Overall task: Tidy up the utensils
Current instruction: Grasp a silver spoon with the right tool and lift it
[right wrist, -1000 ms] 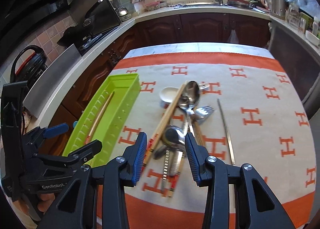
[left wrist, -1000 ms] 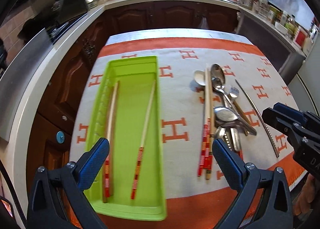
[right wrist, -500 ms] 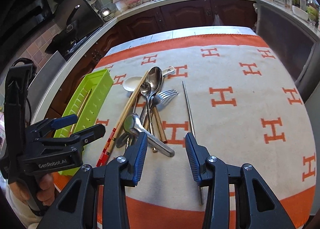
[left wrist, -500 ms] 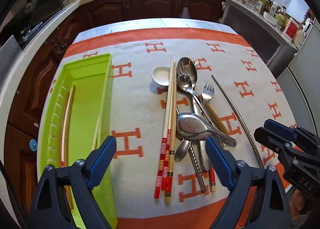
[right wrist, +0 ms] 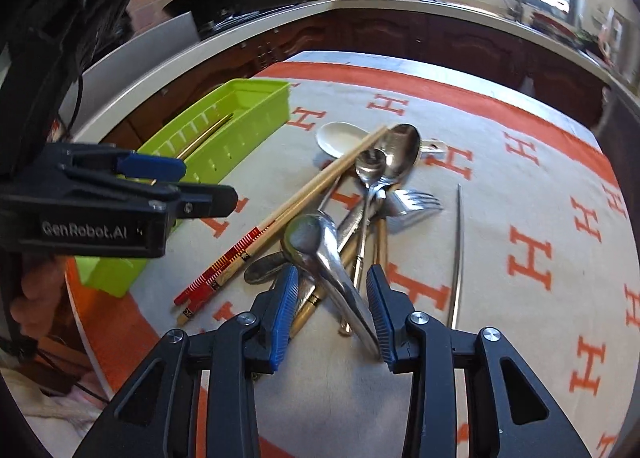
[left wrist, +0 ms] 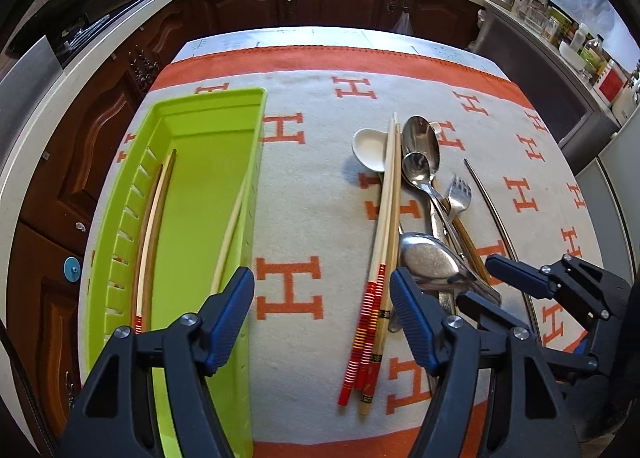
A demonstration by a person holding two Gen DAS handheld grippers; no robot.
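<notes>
Both your grippers have dropped toward the utensil pile since a second ago, and both sets of jaws have just been closing. Your right gripper is narrow, straddling the handle of the big steel spoon; handle sits between the pads, close to the right one, can't tell if it's touching, no grip yet. Your left gripper is moderately wide, nothing between its pads, hovering over the cloth with the red-ended chopsticks just inside its right finger. Pile beyond that: smaller spoons, a fork, a white ceramic spoon, all overlapping; one thin metal rod lies apart on the right. Green tray sits left of the pile, chopsticks already in it, lengthwise.
</notes>
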